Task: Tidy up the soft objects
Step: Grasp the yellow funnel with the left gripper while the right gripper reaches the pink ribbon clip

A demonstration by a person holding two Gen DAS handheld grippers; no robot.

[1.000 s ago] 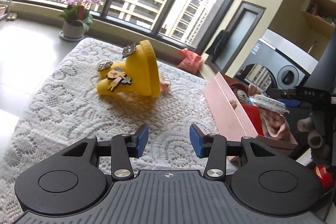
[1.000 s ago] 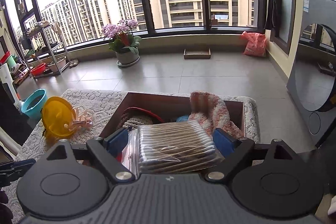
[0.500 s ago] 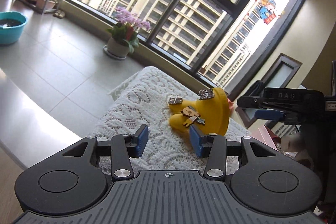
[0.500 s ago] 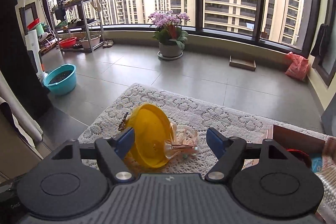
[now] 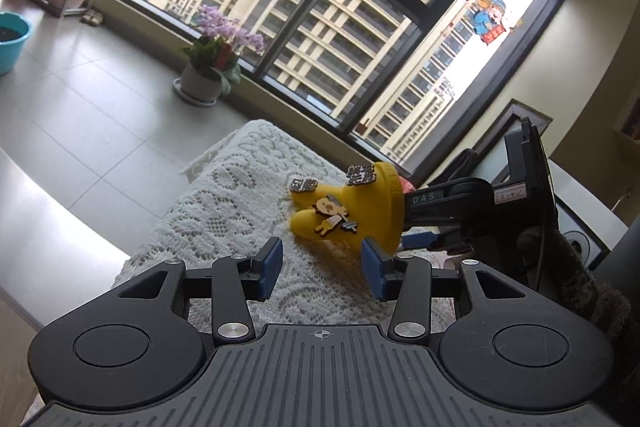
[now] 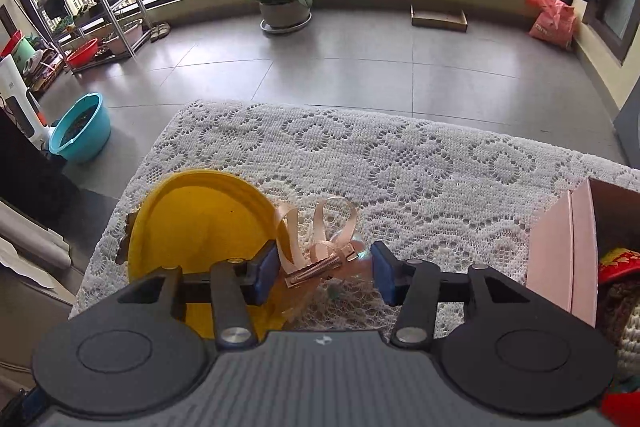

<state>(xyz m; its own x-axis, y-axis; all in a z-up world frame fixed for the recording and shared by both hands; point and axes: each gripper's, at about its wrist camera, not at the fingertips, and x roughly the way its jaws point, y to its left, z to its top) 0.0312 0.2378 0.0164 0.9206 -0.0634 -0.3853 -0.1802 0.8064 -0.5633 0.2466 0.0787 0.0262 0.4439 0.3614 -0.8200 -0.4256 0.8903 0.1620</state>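
The right gripper (image 6: 324, 273) has just been closing its fingers (image 6: 264, 277), which stand narrowed around a pink ribbon hair clip (image 6: 320, 251) lying between them on the lace-covered table (image 6: 400, 163); the pads do not yet press on it. A yellow soft toy (image 6: 200, 223) lies against the left finger. A pink box (image 6: 560, 247) sits well off to the right. The left gripper (image 5: 322, 269) stands half open and empty, the yellow toy just beyond its fingers.

right gripper (image 6: 324, 277) closing, fingers astride ribbon hair clip (image 6: 320, 259) | yellow hat (image 6: 204, 231) beside | lace cloth (image 6: 400, 163)
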